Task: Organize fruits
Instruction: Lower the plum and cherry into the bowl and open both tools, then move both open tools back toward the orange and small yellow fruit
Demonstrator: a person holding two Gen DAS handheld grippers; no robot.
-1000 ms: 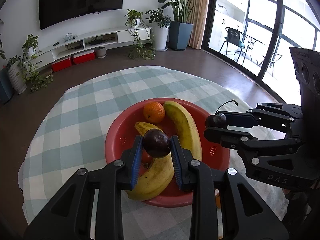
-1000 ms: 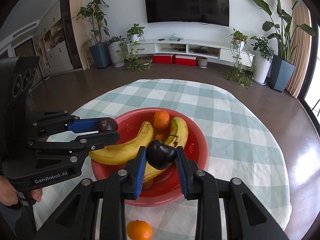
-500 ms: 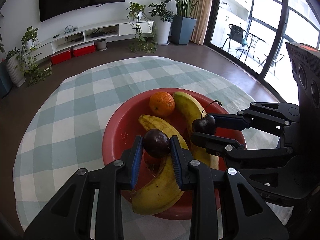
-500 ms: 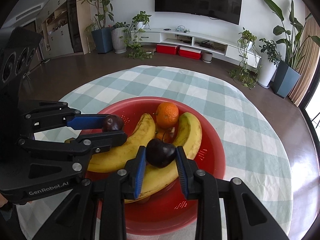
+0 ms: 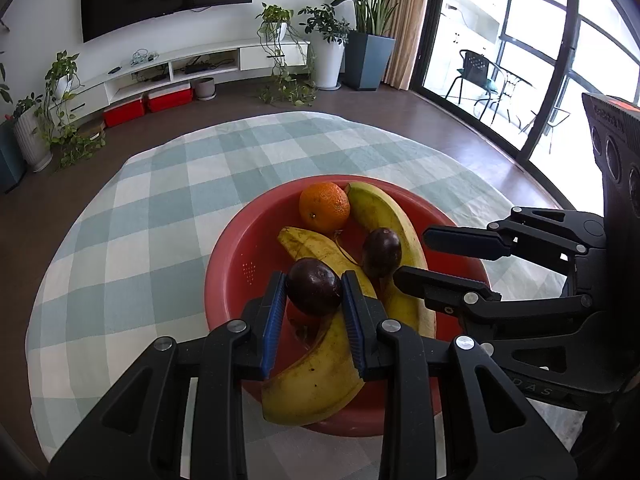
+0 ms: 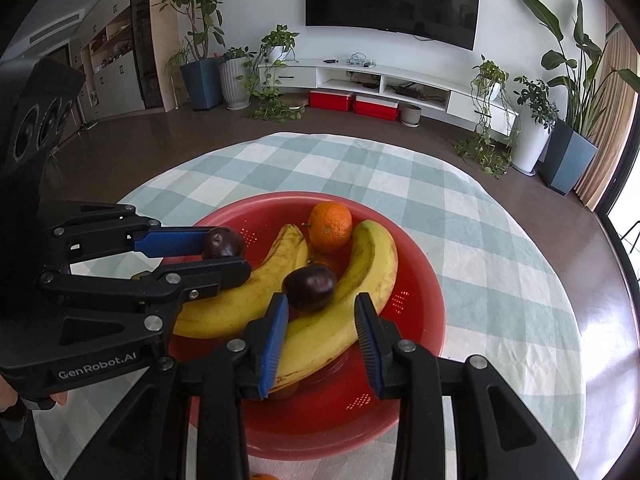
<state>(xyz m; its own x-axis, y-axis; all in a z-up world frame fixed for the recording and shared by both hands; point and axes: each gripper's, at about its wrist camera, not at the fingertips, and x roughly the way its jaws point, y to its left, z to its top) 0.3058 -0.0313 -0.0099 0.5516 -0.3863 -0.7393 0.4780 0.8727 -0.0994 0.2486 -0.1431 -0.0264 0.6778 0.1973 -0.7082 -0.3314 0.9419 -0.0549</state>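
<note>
Left gripper squeezed tight on a dark plum, blue pads pressed on both sides, up over the red bowl. Same plum seen from the right wrist camera too, pinched at the tip of that gripper.

Right gripper wide open, holding nothing. Second dark plum just past its blue pads, resting where the two bananas meet. Touching the left pad or not? Hard to tell from here.

In the bowl: one long banana lying across, another banana curved beside it, an orange at the back, touching the second banana. Maybe one more small orange thing under the bananas, but mostly hidden.

Bowl sitting on a round table with a green and white checked cloth.
</note>
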